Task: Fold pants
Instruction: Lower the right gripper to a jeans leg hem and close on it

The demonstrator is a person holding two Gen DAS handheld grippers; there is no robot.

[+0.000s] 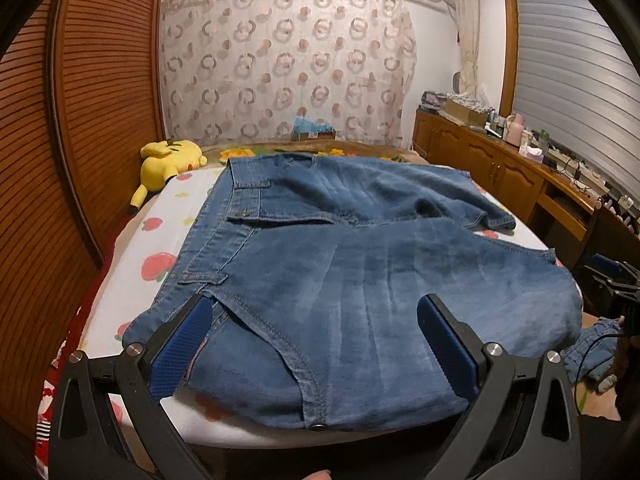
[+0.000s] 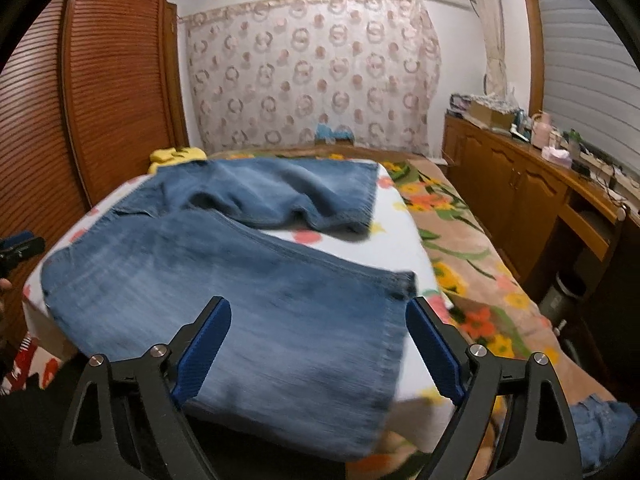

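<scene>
Blue denim pants [image 1: 340, 264] lie spread on a white fruit-print board [image 1: 160, 240] on the bed, waistband to the left, legs to the right. My left gripper [image 1: 316, 320] is open, its blue pads over the near hip and waistband corner, empty. In the right wrist view the pants [image 2: 240, 288] show their near leg hanging over the board's front edge and the far leg rumpled behind. My right gripper [image 2: 318, 320] is open over the near leg's hem end, holding nothing.
A yellow plush toy [image 1: 168, 160] lies at the board's far left. A floral blanket [image 2: 472, 264] covers the bed to the right. Wooden cabinets [image 2: 520, 192] with clutter line the right wall; a louvred wardrobe [image 1: 100, 100] stands left. More denim [image 2: 600, 428] lies low right.
</scene>
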